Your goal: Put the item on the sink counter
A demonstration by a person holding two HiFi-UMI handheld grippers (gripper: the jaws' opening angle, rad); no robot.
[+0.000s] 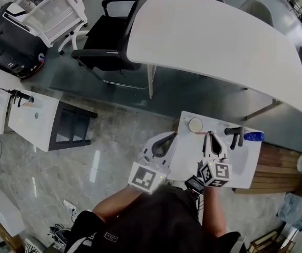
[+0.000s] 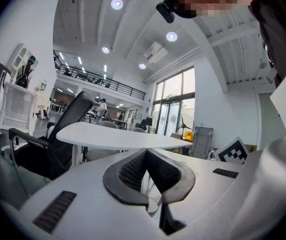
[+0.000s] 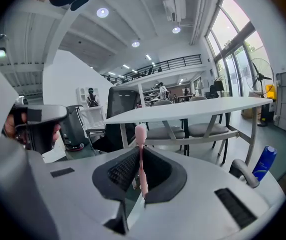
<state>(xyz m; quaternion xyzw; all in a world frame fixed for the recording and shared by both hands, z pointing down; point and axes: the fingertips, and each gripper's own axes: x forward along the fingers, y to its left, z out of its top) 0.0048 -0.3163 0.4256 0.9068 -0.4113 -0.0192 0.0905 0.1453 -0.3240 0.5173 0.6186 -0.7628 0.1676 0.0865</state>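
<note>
While both grippers are held over the sink counter (image 1: pixel 243 170), a thin pink stick-like item (image 3: pixel 140 133) is clamped upright between the jaws of the right gripper (image 1: pixel 210 136), above the counter's middle and not resting on it. The left gripper (image 1: pixel 173 136) is seen over the counter's left edge, its jaws brought together at the tips with nothing gripped between them. A round white cup (image 1: pixel 195 124) is set at the counter's far left corner. A dark faucet (image 1: pixel 235 133) is mounted along the counter's far edge, and a blue bottle (image 1: pixel 254 136) is placed just beside it at the far right corner. Beyond the counter, a large white table (image 1: pixel 219 36) is visible.
</note>
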